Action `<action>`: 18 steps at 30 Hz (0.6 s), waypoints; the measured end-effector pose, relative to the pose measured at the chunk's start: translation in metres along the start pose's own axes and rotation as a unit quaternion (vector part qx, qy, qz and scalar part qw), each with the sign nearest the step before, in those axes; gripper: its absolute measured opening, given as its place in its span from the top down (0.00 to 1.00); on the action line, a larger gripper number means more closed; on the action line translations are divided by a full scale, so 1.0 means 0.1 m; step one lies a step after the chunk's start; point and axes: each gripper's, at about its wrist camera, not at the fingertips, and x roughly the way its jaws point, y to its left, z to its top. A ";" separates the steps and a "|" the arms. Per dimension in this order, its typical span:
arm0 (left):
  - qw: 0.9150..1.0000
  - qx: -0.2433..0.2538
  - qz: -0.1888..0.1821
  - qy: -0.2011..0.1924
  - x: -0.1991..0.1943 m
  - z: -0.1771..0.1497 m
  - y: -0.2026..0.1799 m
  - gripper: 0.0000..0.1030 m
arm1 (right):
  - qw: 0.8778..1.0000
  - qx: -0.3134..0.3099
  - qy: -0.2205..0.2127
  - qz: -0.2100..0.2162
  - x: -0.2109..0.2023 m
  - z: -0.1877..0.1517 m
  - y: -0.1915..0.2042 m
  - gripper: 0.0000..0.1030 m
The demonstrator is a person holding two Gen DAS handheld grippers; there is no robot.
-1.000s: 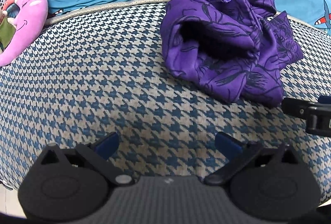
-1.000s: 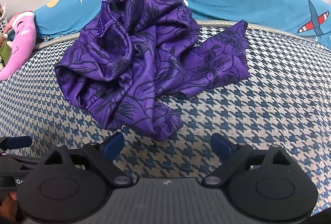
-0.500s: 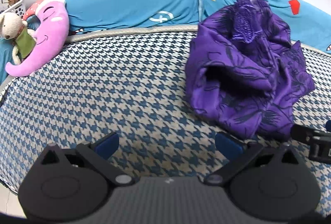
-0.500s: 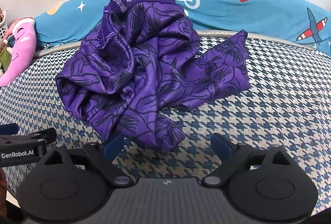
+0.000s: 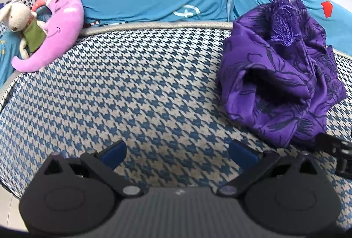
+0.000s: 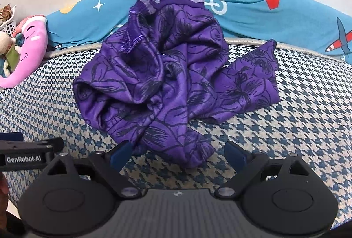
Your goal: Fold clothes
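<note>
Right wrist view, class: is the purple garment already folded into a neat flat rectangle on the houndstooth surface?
No. The purple garment lies crumpled in a heap on the houndstooth surface, with the open right gripper at its near edge.

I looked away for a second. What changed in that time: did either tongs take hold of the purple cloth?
No. The left tongs swung leftward, so the crumpled purple floral garment slid toward the right edge of their view and the pink moon-shaped plush came in. The right tongs edged closer to the garment's near hem. Both stayed open and empty; the garment lies unmoved on the houndstooth cushion.
</note>
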 end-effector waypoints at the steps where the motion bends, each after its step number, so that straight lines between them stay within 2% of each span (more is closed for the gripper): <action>1: 1.000 0.001 -0.001 0.002 0.00 0.00 0.00 0.00 | 1.000 0.000 0.000 0.001 0.00 0.00 0.01 0.11; 11: 1.000 0.006 -0.007 0.021 0.03 -0.04 -0.01 0.00 | 1.000 -0.007 0.005 0.005 0.05 0.02 0.12 0.11; 18: 0.999 0.006 -0.009 0.031 0.05 -0.05 -0.01 0.00 | 1.000 -0.007 0.013 -0.016 0.13 0.05 0.15 0.11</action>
